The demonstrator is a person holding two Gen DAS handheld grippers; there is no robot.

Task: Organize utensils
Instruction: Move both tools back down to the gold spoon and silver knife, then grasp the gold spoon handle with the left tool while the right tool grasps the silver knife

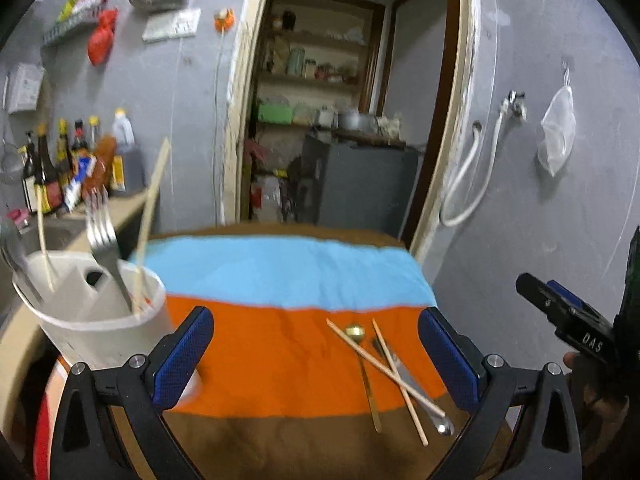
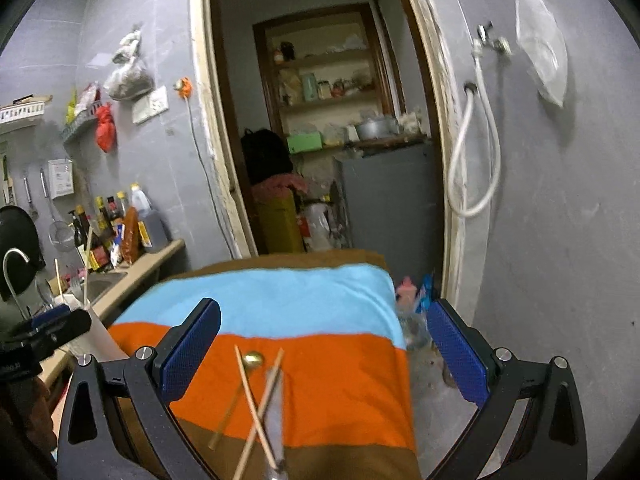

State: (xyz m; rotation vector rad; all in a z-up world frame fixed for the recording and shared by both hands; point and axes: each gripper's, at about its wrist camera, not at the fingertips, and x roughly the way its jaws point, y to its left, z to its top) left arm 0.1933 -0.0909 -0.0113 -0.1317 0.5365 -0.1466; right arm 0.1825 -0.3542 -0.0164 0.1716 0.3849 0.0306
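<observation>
Left wrist view: jaws apart, empty; crossed pale wooden chopsticks (image 1: pixel 394 376) over gold spoon (image 1: pixel 362 364). Right wrist: jaws likewise apart.

both my views are dim and flat, with soft indoor light and a bluish cast on the grey wall (image 1: pixel 560 200). the fisheye bends the door frame (image 1: pixel 448 120) into a curve, and black corners ring each picture. shadows are faint; a soft one sits beside the hanging plastic bag (image 2: pixel 540 60). in the left view the fork (image 1: pixel 102 232) in the white holder (image 1: pixel 100 320) is smeared with motion blur. in the right view the chopsticks (image 2: pixel 256 408) close to the lens are out of focus. the striped cloth (image 1: pixel 280 352) looks saturated, without glare.
</observation>
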